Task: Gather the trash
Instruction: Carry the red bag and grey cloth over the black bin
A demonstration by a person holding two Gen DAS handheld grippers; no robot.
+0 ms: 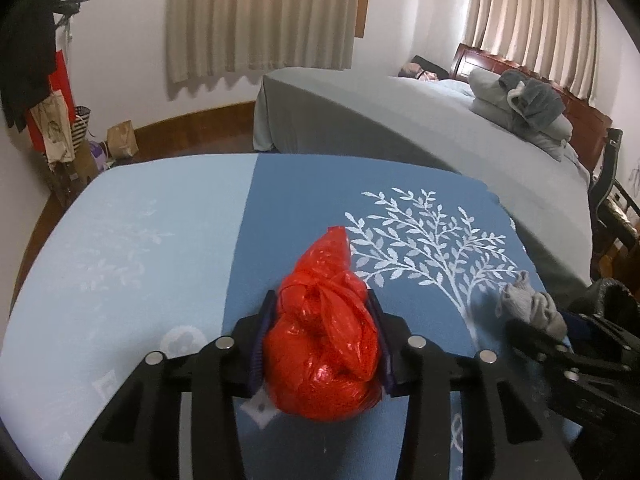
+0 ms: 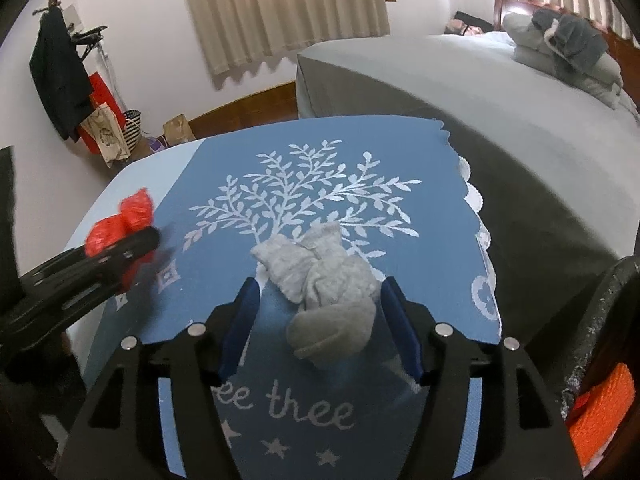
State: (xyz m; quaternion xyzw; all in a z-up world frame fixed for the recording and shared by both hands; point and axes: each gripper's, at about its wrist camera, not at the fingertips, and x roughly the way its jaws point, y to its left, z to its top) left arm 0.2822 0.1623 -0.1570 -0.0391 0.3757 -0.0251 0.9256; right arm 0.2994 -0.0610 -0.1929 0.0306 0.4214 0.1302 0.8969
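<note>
1. Left gripper (image 1: pixel 320 344) clamped on knotted red plastic bag (image 1: pixel 324 344), pads squeezing both sides, bag low on blue tree-print cloth (image 1: pixel 280 200).
2. Right gripper (image 2: pixel 320 328) spread wide around grey wadded sock (image 2: pixel 324 288), pads clear of it, nothing gripped.
3. Sock at about 3 o'clock from bag, near.
4. Black bin rim (image 2: pixel 608 320) at 3 o'clock in right view.
5. Probably early going: one piece grabbed, none binned yet.

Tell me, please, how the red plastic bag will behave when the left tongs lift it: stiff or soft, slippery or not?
The red plastic bag looks knotted and crumpled, so it will probably squash rather than stay stiff. Its glossy film may slip against the pads of the left tongs. It seems light for its size.
</note>
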